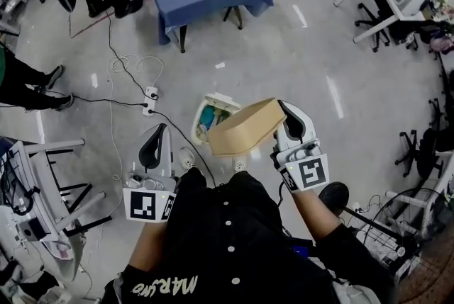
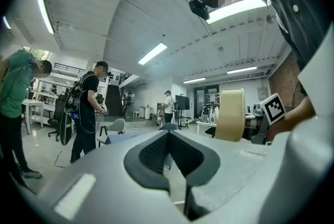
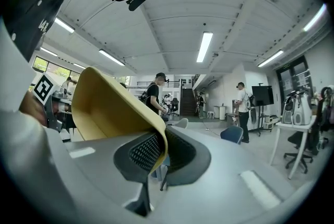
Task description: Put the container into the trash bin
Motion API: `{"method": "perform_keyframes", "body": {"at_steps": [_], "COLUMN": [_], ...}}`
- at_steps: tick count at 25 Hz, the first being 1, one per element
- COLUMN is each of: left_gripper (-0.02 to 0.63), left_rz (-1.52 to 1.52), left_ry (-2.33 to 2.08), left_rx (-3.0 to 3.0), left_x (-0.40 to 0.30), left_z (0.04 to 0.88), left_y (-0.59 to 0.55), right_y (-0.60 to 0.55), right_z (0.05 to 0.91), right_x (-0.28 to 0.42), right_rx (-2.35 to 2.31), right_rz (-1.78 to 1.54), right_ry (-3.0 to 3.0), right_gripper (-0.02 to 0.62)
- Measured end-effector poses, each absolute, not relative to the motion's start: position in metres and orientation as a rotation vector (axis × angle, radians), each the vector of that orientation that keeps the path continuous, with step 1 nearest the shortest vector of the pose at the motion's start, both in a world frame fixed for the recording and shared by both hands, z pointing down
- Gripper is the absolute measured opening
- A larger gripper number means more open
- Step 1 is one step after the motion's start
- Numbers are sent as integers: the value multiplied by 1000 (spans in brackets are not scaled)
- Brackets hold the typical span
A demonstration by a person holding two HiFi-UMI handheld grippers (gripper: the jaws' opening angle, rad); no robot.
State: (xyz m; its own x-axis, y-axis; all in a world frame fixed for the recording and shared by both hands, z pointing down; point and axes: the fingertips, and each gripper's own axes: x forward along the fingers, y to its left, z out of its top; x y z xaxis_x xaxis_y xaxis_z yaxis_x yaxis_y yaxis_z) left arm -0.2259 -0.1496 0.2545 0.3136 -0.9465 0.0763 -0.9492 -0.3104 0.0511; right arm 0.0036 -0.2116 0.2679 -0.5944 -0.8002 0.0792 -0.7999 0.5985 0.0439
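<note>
The tan paper container [image 1: 245, 127] is held by 1 thin wall in the right hand-held gripper [image 1: 287, 111]. Its jaws are pinched nearly together on that wall. The container is held tilted in the air and seems to be just above the trash bin [image 1: 221, 98], partly over its open top. This is likely so that it can be dropped straight in. The left hand-held gripper [image 1: 152, 143] is held beside the trash bin, with its jaws closed on nothing. Likely only 1 gripper is needed.
</note>
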Motion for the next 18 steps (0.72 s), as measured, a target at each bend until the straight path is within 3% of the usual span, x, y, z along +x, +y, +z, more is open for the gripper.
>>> {"method": "perform_keyframes", "body": {"at_steps": [18], "left_gripper": [0], "left_rz": [74], "left_ry": [-1522], "left_rx": [2619], "left_x": [-226], "left_z": [260], "left_y": [-169], "right_y": [-191], "right_z": [287], "right_x": [13], "right_rx": [1568], "right_rz": [11], "right_ry": [-2520], "right_gripper": [31]}}
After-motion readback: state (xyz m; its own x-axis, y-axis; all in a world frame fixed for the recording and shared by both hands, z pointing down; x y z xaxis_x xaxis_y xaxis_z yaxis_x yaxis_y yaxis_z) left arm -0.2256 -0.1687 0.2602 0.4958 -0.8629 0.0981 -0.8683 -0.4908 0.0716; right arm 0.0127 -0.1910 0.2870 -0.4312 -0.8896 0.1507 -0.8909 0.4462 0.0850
